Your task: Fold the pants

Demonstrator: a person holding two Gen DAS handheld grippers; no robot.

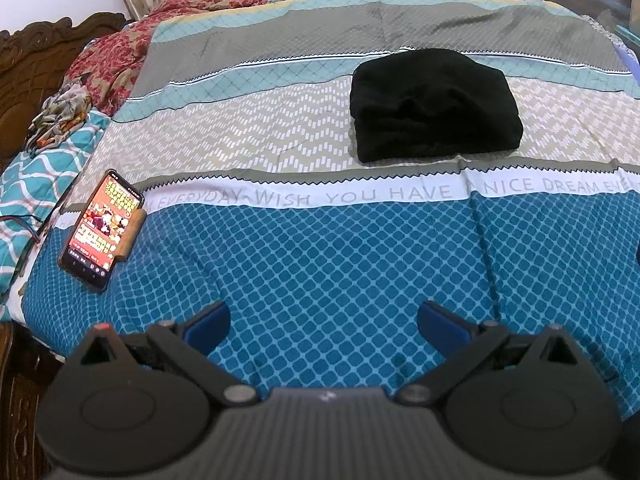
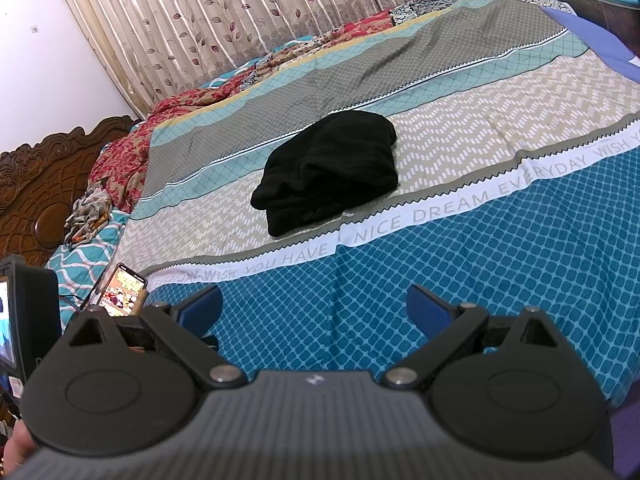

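Blue-padded fingers of left gripper (image 1: 324, 320) and right gripper (image 2: 314, 308) spread wide, empty; black pants (image 1: 434, 106) lie folded.

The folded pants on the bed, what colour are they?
Plain black pants, clearest in the left wrist view.

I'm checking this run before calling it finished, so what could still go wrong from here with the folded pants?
1. The black pants lie in a loose, rumpled bundle on the bedspread; the soft layers might slump open.
2. Both the left gripper and the right gripper are open and away from the bundle, so neither steadies it.
3. A lit phone sits propped near the bed's edge; a sweeping move could knock it.
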